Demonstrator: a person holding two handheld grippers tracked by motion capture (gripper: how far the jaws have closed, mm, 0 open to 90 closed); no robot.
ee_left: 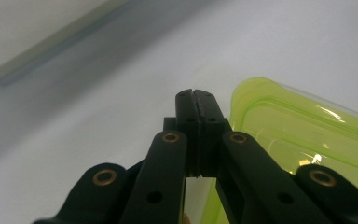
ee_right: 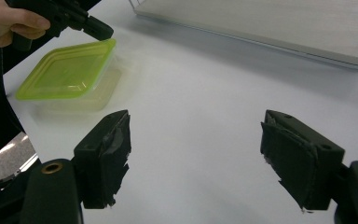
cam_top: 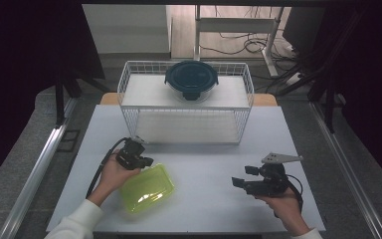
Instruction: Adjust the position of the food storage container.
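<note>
A shallow clear food box with a lime-green lid [cam_top: 146,188] lies on the white table [cam_top: 204,159] at the front left. My left gripper [cam_top: 148,162] hovers at the box's far corner, its jaws pressed flat together with nothing between them [ee_left: 196,100]; the green lid [ee_left: 303,135] lies just to their right. In the right gripper view the left gripper's tip [ee_right: 100,30] sits at the corner of the lid [ee_right: 67,70]. My right gripper [cam_top: 243,176] rests at the front right, open and empty [ee_right: 196,158], pointing toward the box.
A white wire rack [cam_top: 186,107] stands across the back of the table, its base board [ee_right: 261,23] close ahead. On top of it sits a round glass container with a dark blue lid [cam_top: 191,78]. Bare tabletop lies between the two grippers.
</note>
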